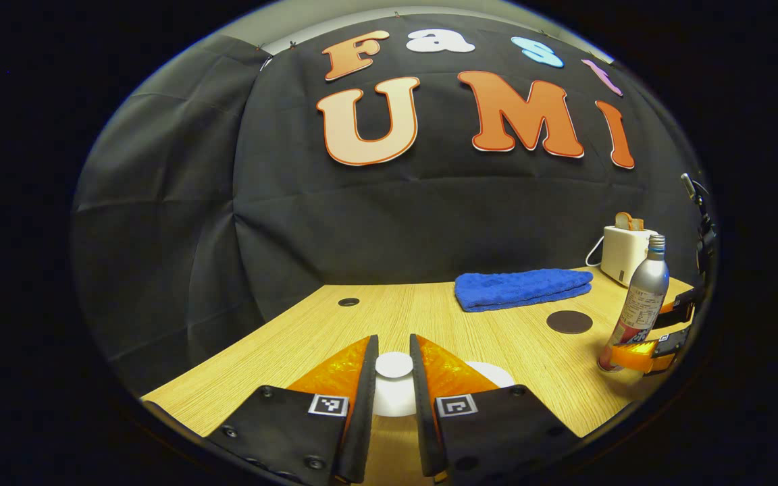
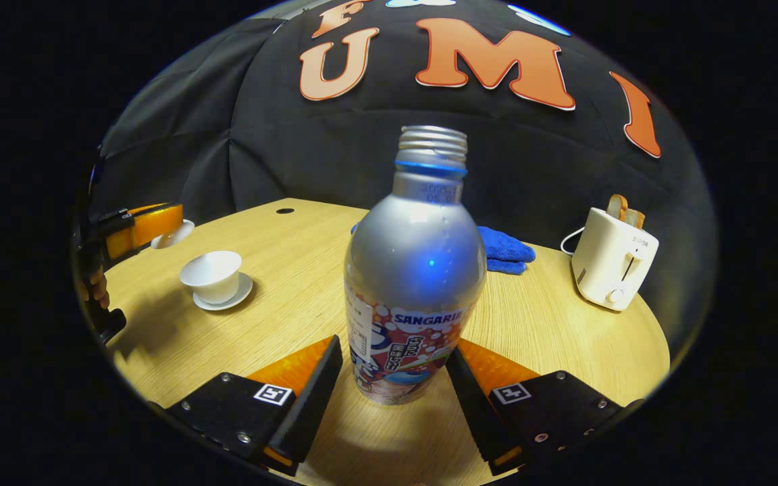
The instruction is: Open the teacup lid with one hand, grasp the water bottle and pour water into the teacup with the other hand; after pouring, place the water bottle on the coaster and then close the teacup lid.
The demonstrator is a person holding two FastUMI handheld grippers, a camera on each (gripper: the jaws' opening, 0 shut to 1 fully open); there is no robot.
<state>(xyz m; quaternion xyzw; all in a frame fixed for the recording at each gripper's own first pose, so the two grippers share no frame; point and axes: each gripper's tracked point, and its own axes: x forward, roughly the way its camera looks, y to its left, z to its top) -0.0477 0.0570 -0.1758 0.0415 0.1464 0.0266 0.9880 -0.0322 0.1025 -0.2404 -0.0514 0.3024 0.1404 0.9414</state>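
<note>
My left gripper [image 1: 394, 343] is shut on the knob of the white teacup lid [image 1: 394, 365]. In the right gripper view that gripper [image 2: 149, 225] holds the lid [image 2: 174, 234] in the air, up and to the left of the uncovered white teacup [image 2: 213, 275] on its saucer [image 2: 240, 294]. My right gripper [image 2: 394, 347] has both fingers against the lower part of the silver water bottle [image 2: 415, 270], which is upright with its neck uncapped. In the left gripper view the bottle [image 1: 642, 300] stands at the far right with the right gripper [image 1: 642, 356] around its base, near the dark round coaster [image 1: 569, 321].
A folded blue towel [image 1: 523, 288] lies at the back of the wooden table [image 1: 429, 310]. A white toaster [image 2: 613, 266] with bread in it stands at the back right. There is a small round hole [image 1: 348, 302] in the tabletop. A hand [image 2: 95, 287] holds the left gripper.
</note>
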